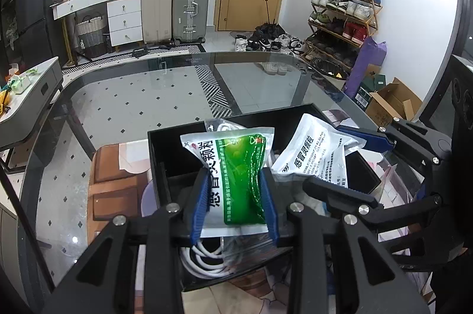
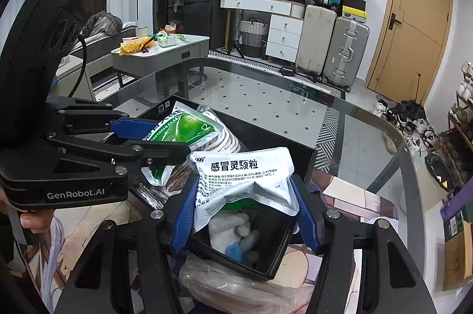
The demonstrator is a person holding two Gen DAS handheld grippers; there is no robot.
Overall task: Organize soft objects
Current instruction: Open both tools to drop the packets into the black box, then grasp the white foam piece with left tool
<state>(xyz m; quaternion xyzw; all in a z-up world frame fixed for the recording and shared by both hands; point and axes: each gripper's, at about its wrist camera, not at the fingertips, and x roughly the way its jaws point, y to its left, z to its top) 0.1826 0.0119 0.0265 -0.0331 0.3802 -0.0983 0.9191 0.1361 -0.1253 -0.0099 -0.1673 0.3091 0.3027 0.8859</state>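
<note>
My left gripper (image 1: 235, 175) is shut on a green and white medicine sachet (image 1: 233, 148), held above a black box (image 1: 224, 119) on the glass table. To its right, my right gripper (image 1: 323, 156) is shut on a white sachet (image 1: 316, 148) over the same box. In the right wrist view the blue pads of the right gripper (image 2: 244, 181) crease the white sachet (image 2: 245, 166), and the left gripper (image 2: 174, 136) holds the green sachet (image 2: 189, 125) at the left. The black box (image 2: 275, 263) holds a bagged white cable (image 2: 227, 133) and grey and blue gloves (image 2: 236, 237).
The box stands on a printed mat (image 1: 112, 181) on the glass table (image 1: 133, 107), near its front edge. A clear plastic bag (image 2: 236, 284) lies just in front of the box. A person's hand (image 2: 32, 218) grips the left tool.
</note>
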